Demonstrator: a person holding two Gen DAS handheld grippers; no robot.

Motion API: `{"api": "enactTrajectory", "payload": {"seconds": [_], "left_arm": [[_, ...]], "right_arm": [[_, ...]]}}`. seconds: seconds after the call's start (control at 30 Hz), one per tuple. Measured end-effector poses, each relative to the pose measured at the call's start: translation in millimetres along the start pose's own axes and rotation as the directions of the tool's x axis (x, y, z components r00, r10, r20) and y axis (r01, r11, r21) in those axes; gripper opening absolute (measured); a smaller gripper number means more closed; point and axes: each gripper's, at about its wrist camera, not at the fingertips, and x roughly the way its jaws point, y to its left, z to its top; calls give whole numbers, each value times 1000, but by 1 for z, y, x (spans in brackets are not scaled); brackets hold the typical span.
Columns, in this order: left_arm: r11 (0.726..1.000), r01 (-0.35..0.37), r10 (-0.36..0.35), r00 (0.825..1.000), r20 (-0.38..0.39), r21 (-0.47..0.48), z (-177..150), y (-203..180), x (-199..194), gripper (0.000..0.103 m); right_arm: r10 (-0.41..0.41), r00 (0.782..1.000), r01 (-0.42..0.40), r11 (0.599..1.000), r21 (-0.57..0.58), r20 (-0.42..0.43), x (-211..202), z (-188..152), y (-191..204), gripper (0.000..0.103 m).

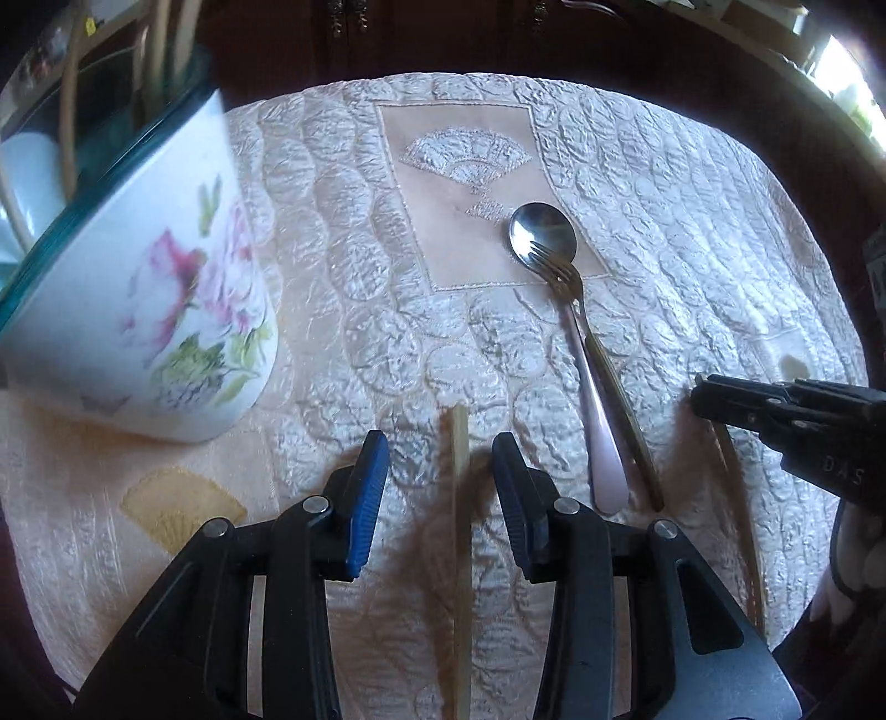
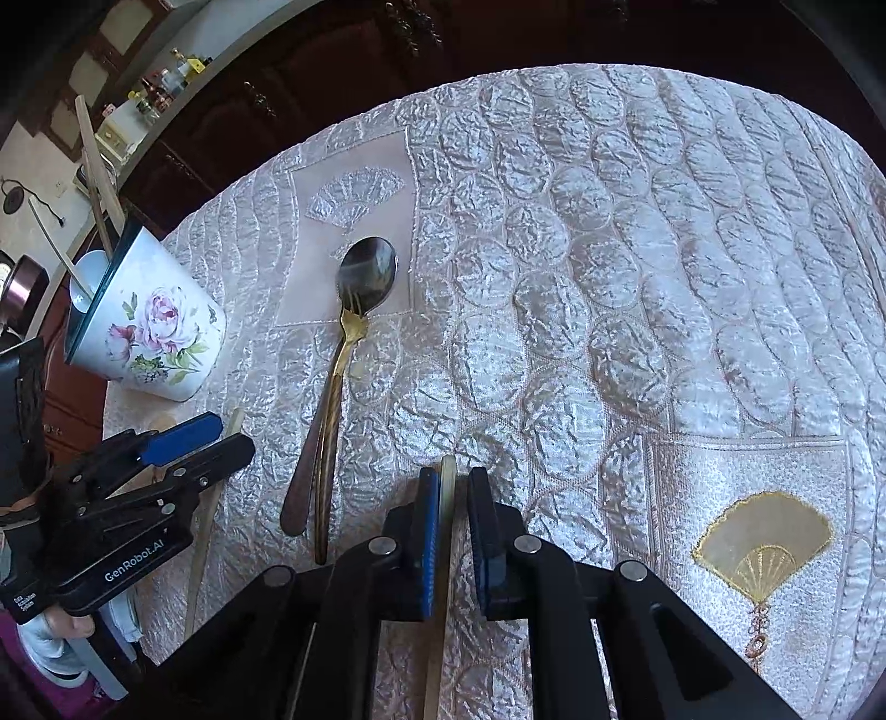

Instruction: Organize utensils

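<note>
A floral white cup (image 1: 166,310) with a teal rim stands at the left and holds several wooden chopsticks; it also shows in the right wrist view (image 2: 155,327). A pink-handled spoon (image 1: 601,421) and a gold fork (image 1: 609,371) lie crossed on the quilted cloth, the fork tines in the spoon bowl (image 2: 368,274). My left gripper (image 1: 440,476) is open, its jaws on either side of a wooden chopstick (image 1: 459,526) lying on the cloth. My right gripper (image 2: 449,520) has its jaws close around another pale chopstick (image 2: 446,498), with a small gap on the right side.
The table is covered by a quilted cream cloth (image 2: 609,277) with fan embroidery (image 2: 764,543). Dark wooden cabinets (image 1: 443,33) stand behind the table. A shelf with small bottles (image 2: 166,77) is at the far left. The table edge (image 1: 830,183) curves round at the right.
</note>
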Motion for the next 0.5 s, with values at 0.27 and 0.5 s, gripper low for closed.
{"api": "enactTrajectory", "payload": {"seconds": [0.27,0.5], "left_arm": [[999,-19,19,1000,-3,43,7,-15,9,29],[993,108,-110,994,29,51,14,-6,-24,4]], "right_arm": [[-6,1000,7,999,-49,19,2,-2,2,9],[68,993,-60,995,-82,99,-31,4,13,5]]}}
